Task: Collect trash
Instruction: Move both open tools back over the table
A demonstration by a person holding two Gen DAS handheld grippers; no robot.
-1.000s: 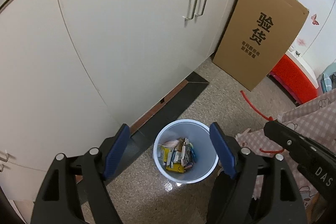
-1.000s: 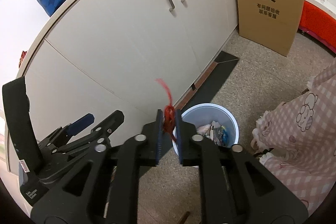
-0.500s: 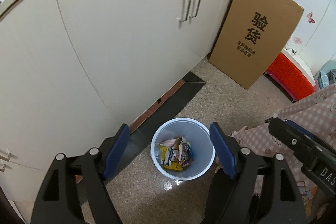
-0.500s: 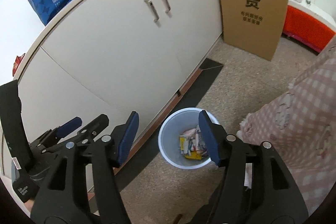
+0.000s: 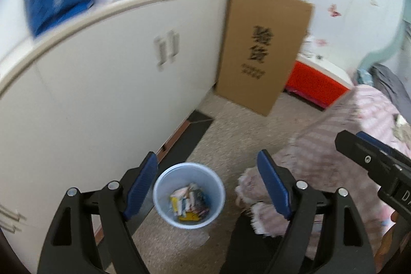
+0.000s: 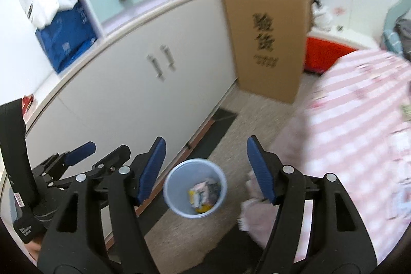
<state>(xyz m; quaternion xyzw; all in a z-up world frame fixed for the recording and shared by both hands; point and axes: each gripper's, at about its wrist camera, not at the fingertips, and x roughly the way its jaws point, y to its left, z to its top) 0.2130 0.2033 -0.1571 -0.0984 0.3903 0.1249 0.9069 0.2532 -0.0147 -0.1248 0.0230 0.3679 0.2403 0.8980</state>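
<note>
Hovering high above the floor, both grippers looking down at the trash bin.

Left gripper: fingers standing wide apart, released, gripping nothing; bin showing in the gap between them, well below.

Right gripper: fingers having just been opening, now spread and empty, nothing between the pads; bin again framed in the gap, far beneath.

Sitting upright on the speckled floor, the pale blue bin, just beside the dark strip at the foot of the white cabinet. Lying inside at the bottom: trash — a heap of wrappers and paper scraps in yellow, pink and white.

Leaning against the cabinet's far end, a large cardboard sheet with dark printed characters. Spreading in from the right, a bed with a pink checked bedspread, its frilled edge hanging near the bin. Standing behind the cardboard, a red box. Resting on the cabinet top, a blue bag. Whole view blurring somewhat.
</note>
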